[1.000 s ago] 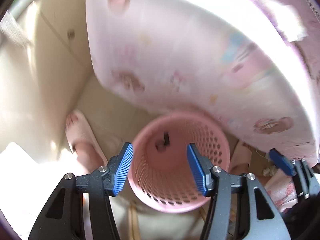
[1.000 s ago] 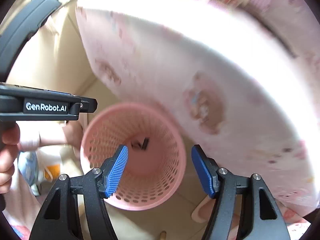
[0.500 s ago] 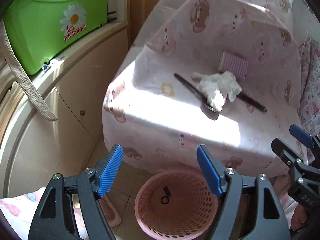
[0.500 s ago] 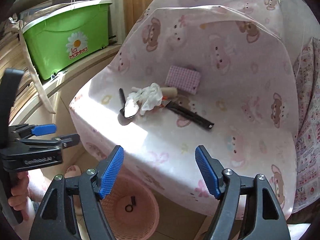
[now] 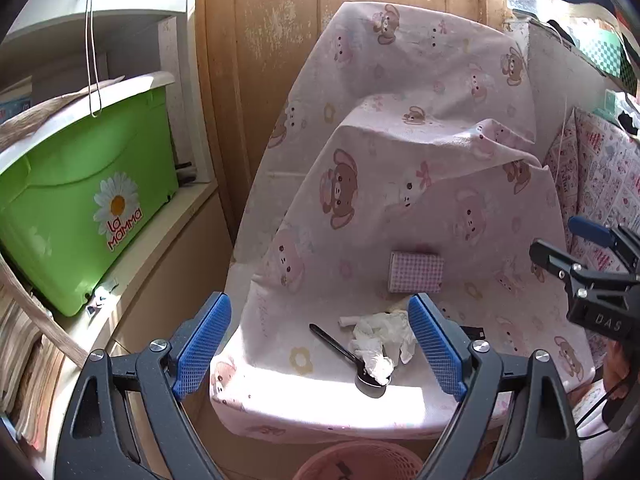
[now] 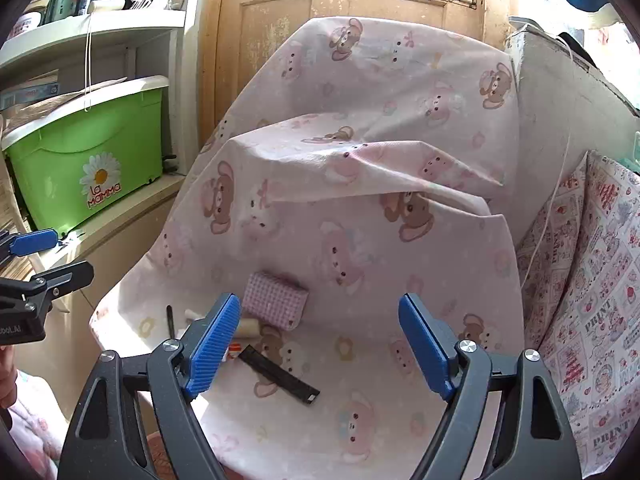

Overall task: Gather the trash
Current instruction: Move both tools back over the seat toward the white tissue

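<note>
A crumpled white tissue (image 5: 380, 344) lies on a black spoon (image 5: 348, 356) on the pink bear-print cloth (image 5: 400, 208) covering a seat. A pink checked pad (image 5: 416, 271) lies behind it, and also shows in the right wrist view (image 6: 274, 306). A black flat stick (image 6: 280, 374) and a small cream roll (image 6: 248, 327) lie nearby. The pink mesh bin (image 5: 356, 462) stands below the seat's front edge. My left gripper (image 5: 318, 346) is open and empty above the seat front. My right gripper (image 6: 320, 346) is open and empty over the seat.
A green lidded box (image 5: 80, 208) sits on a shelf at the left, also in the right wrist view (image 6: 84, 152). A wooden door (image 5: 320, 20) stands behind the seat. A patterned cushion (image 6: 592, 300) lies at the right.
Both grippers have risen from over the pink bin to seat height. The view now faces the seat with the tissue and spoon. Both stay open.
</note>
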Motion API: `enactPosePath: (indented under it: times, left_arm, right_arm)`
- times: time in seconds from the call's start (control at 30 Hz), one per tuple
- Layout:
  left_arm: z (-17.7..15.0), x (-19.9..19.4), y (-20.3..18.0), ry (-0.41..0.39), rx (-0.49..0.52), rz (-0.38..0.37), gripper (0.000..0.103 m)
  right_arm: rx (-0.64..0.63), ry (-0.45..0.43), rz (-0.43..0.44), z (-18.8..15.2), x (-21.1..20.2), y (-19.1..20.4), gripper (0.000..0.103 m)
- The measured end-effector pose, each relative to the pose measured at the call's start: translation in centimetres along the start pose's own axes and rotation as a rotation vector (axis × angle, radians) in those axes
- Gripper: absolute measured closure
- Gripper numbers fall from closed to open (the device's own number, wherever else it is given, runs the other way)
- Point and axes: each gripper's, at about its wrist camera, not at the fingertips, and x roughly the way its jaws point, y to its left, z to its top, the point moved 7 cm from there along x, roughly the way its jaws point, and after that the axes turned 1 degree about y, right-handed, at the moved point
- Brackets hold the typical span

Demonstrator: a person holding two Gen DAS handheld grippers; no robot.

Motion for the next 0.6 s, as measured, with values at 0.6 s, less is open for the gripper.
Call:
enactPosePath:
  times: [0.6]
  left_arm:
    - [-5.5, 5.5, -1.6, 0.125, -0.052, -0.085, 0.002]
  right_arm:
    - [0.158, 0.179, -0.027, -7.1, 7.4, -2.5, 0.018]
